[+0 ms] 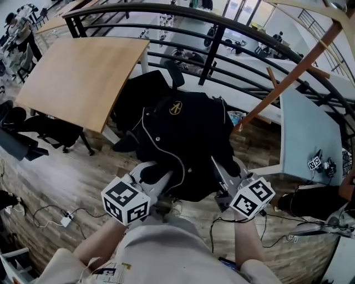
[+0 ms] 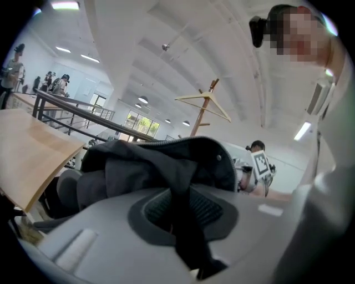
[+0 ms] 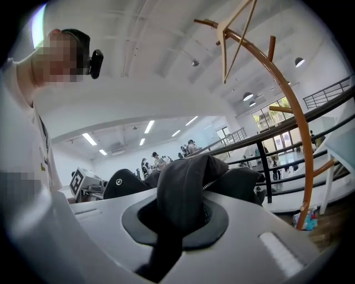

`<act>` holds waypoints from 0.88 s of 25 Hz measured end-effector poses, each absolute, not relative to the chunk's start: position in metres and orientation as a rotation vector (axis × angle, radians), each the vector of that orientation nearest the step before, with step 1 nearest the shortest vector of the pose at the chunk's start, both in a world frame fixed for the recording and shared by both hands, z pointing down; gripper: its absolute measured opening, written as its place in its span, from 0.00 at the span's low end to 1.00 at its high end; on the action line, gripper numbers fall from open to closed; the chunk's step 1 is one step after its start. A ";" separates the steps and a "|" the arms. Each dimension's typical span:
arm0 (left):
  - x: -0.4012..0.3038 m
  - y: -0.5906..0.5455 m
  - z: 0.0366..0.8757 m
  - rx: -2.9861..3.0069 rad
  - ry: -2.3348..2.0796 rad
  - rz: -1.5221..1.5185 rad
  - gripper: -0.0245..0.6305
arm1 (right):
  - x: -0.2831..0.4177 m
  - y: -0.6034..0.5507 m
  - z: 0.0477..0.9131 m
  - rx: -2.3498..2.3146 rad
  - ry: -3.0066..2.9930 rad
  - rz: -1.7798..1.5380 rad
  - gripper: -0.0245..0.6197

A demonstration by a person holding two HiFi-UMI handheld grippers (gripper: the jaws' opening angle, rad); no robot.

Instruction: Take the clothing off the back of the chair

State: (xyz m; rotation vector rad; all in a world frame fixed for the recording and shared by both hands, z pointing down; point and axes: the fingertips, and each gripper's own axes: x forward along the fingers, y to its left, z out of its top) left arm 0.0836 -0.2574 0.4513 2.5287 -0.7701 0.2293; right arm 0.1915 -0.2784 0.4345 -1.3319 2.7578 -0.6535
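- Wood-plank floor [image 1: 72, 183]; black railing [image 1: 233, 30] beyond.
- Left gripper [image 2: 180, 213] and right gripper [image 3: 177, 213]: jaws each pinched on a fold of the jacket [image 1: 188, 133].
- Jacket: black, white-edged zip, gold emblem, draped over the chair [image 1: 173, 73] back.
- Wooden desk [image 1: 83, 77] just beside.

We see a black jacket [image 1: 191, 141] with thin white piping and a gold emblem [image 1: 176, 108]. Our left gripper [image 1: 152, 173] and right gripper [image 1: 222, 176] are pale grey, each bearing black-and-white square markers. The table [image 1: 83, 77] is tan wood, the railing [image 1: 166, 11] black, and the floor [image 1: 72, 177] grey-brown planks.
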 end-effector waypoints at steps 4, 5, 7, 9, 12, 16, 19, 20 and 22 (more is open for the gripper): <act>0.083 -0.258 0.418 2.607 -0.782 0.167 0.11 | 0.185 -0.274 0.403 -1.290 2.708 -0.566 0.09; 0.084 -0.259 0.410 2.631 -0.790 0.159 0.11 | 0.182 -0.273 0.395 -1.289 2.705 -0.526 0.09; 0.084 -0.257 0.396 2.673 -0.799 0.146 0.11 | 0.174 -0.270 0.378 -1.292 2.708 -0.436 0.09; 0.082 -0.256 0.381 2.708 -0.808 0.124 0.11 | 0.165 -0.267 0.362 -1.285 2.704 -0.359 0.10; 0.073 -0.254 0.353 2.754 -0.826 0.064 0.11 | 0.154 -0.263 0.337 -1.256 2.676 -0.277 0.10; 0.064 -0.251 0.320 2.832 -0.854 0.003 0.11 | 0.144 -0.258 0.304 -1.238 2.646 -0.165 0.10; 0.056 -0.248 0.296 2.883 -0.882 -0.040 0.11 | 0.136 -0.255 0.282 -1.218 2.631 -0.093 0.10; 0.052 -0.247 0.289 2.895 -0.895 -0.057 0.11 | 0.133 -0.253 0.274 -1.208 2.630 -0.069 0.10; 0.043 -0.244 0.276 2.913 -0.926 -0.089 0.11 | 0.124 -0.251 0.260 -1.187 2.635 -0.017 0.10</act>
